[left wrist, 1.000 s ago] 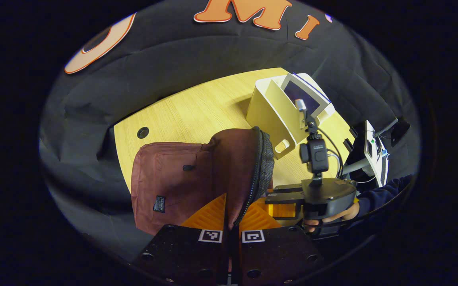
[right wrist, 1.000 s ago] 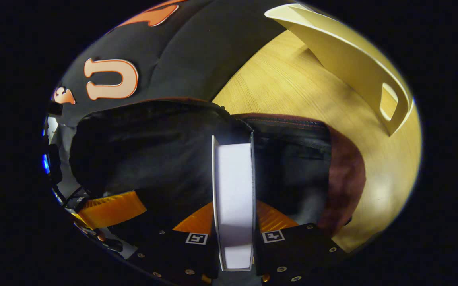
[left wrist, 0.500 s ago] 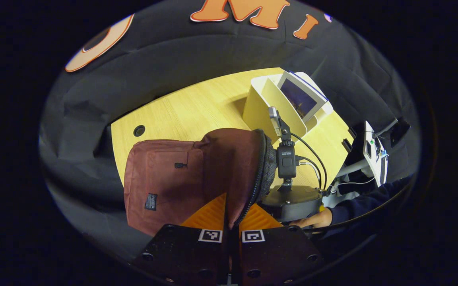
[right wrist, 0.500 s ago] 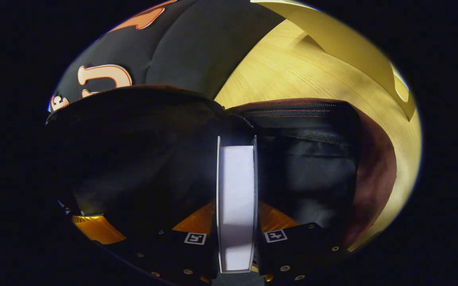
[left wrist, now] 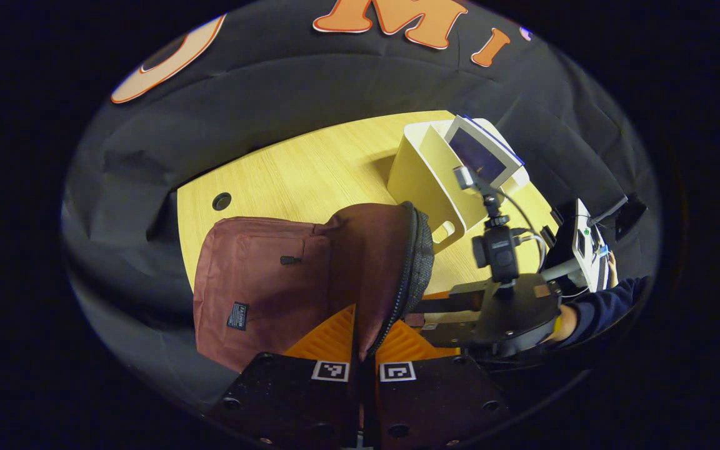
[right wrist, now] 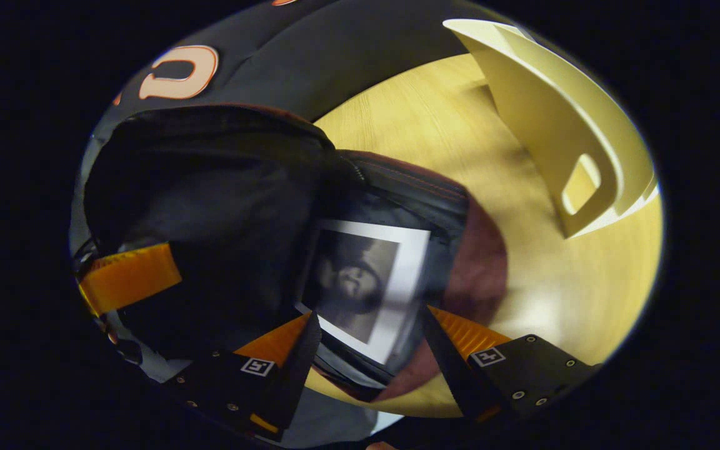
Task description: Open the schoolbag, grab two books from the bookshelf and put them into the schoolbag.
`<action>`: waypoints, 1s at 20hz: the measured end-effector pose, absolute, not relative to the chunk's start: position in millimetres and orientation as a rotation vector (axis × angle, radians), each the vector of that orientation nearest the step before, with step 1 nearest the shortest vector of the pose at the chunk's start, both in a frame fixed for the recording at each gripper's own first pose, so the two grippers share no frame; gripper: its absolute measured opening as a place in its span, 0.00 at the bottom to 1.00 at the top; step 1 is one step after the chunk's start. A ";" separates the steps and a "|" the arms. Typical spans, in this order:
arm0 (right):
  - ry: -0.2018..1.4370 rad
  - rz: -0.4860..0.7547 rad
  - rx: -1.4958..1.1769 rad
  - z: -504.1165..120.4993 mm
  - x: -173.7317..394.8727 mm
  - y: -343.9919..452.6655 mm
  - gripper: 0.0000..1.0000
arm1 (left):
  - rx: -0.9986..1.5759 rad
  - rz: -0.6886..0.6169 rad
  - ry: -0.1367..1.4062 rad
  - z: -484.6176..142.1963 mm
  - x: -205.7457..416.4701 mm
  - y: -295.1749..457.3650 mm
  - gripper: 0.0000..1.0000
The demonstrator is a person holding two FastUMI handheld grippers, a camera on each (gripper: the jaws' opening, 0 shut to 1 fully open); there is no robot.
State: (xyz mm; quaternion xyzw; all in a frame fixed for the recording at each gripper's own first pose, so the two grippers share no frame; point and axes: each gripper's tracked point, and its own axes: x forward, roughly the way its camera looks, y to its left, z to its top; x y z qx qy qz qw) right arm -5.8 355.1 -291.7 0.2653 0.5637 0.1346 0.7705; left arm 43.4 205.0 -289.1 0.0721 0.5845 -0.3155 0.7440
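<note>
Book [right wrist: 366, 284] inside schoolbag [right wrist: 479, 275]; right hand-held gripper [right wrist: 369, 362] released, left [left wrist: 363, 350] pinching flap [left wrist: 379, 269].

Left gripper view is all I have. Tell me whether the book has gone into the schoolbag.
Observer: Yes. In the right gripper view the book lies inside the open schoolbag, cover facing out.
Operator: Report the right hand-held gripper.
Observer: The right hand-held gripper has its jaws open, not clamped on the book.
Operator: Check the flap from inside.
Observer: The flap shows its dark lining, arched beside the book, not on it.
</note>
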 end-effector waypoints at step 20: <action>1.244 0.251 0.259 -117.9 19.0 125.7 0.97 | 0.108 -0.657 1.293 -299.9 40.7 202.6 0.04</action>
